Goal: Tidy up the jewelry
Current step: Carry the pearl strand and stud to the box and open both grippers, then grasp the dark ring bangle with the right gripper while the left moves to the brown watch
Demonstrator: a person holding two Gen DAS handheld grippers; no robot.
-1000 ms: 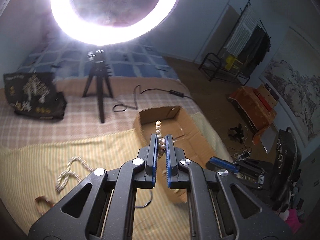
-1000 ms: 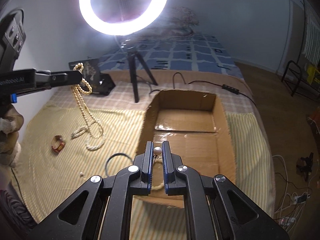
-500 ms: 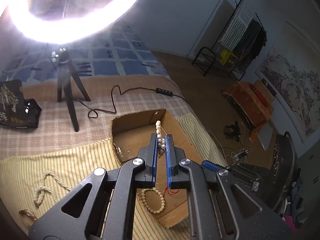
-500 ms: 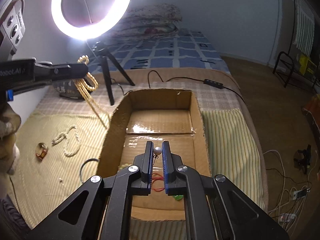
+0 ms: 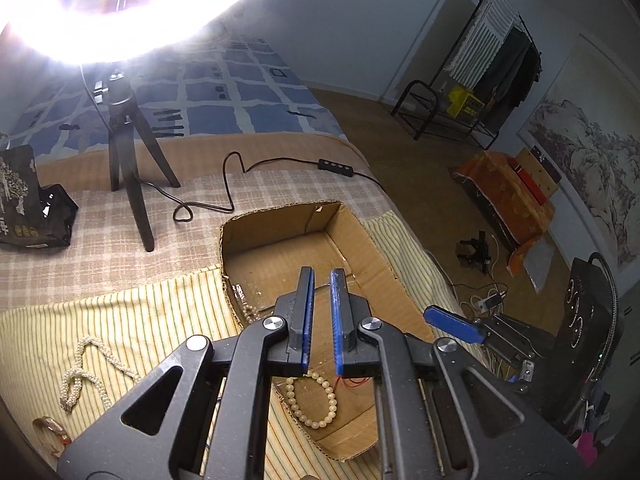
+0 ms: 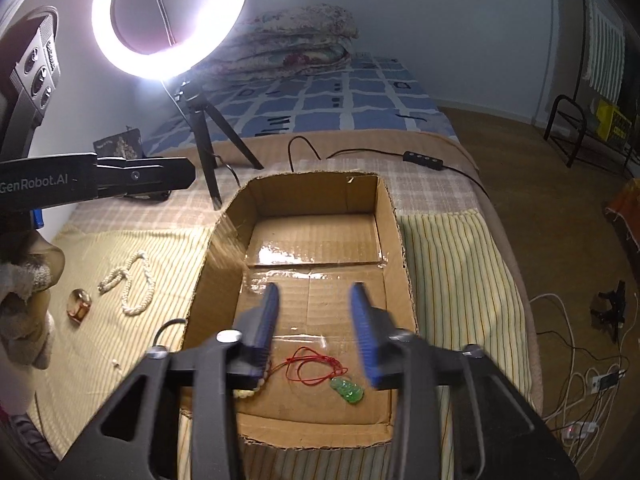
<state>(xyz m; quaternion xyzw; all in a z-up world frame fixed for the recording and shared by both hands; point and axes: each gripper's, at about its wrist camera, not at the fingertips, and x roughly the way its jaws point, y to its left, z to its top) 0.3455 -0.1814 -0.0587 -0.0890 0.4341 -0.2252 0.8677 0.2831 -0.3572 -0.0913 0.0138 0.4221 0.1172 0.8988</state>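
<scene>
Dropping jewelry into the box [image 6: 384, 204]
Right tool [image 6: 316, 332] is opening, nothing between; left tool [image 5: 322, 312] is pressed together, empty. Rope necklace [image 6: 132, 284] at 9 o'clock should be fetched next.

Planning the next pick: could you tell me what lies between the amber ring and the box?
A white bead rope lies between the ring and the box; the right wrist view shows it best.
</scene>
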